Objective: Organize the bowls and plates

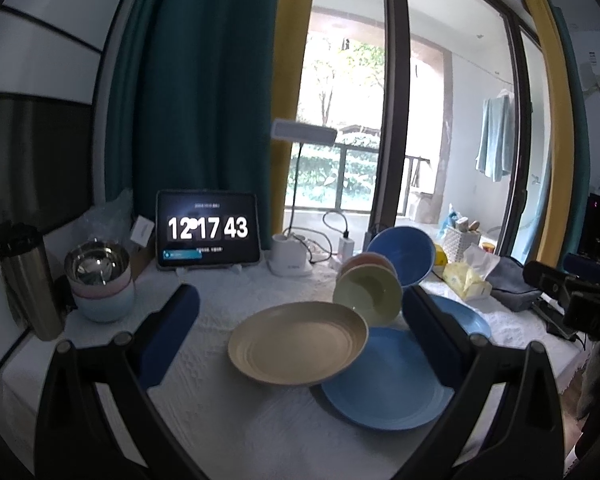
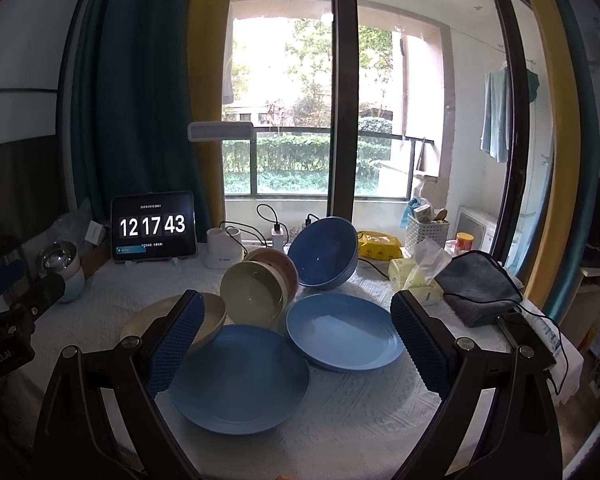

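Both the left claw (image 1: 300,320) and the right claw (image 2: 296,336) gape wide, holding nothing, above the beige plate (image 1: 298,342) and blue plate (image 2: 240,378) at frame centre.

A tall dark-framed window (image 2: 296,120) let in bright daylight over green hedges outside. Teal curtains (image 2: 132,100) and yellow curtains (image 2: 206,92) hung beside it. The table under a white textured cloth (image 2: 360,400) stood before the glass, with a white desk lamp (image 2: 222,184) at its far edge.
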Action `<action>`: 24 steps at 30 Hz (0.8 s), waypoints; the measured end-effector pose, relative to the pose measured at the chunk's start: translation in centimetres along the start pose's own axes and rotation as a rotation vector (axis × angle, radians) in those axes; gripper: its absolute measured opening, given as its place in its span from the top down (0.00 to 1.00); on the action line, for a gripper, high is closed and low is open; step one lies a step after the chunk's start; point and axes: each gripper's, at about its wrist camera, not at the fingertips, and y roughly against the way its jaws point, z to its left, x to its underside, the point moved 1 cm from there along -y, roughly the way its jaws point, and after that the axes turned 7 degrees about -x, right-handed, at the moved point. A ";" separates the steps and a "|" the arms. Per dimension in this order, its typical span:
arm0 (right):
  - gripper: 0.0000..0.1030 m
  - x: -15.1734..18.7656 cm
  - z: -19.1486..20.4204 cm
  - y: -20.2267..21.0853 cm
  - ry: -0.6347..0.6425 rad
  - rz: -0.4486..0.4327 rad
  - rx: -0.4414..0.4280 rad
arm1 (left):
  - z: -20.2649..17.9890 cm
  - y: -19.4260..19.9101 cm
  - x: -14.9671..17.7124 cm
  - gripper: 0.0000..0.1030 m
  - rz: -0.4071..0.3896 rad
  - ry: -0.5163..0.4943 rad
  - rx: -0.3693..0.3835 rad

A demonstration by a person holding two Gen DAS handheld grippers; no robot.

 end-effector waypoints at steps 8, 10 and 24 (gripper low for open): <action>0.06 0.3 0.5 -3.6 -0.004 0.071 -0.030 | 0.6 -3.1 1.4 0.01 0.088 0.018 -0.010; 0.06 0.4 0.7 -4.3 0.001 0.080 -0.035 | 1.0 -4.0 1.8 0.01 0.111 0.029 -0.015; 0.09 1.3 2.5 -10.2 0.002 0.190 -0.064 | 3.8 -9.6 4.6 0.01 0.260 0.082 -0.048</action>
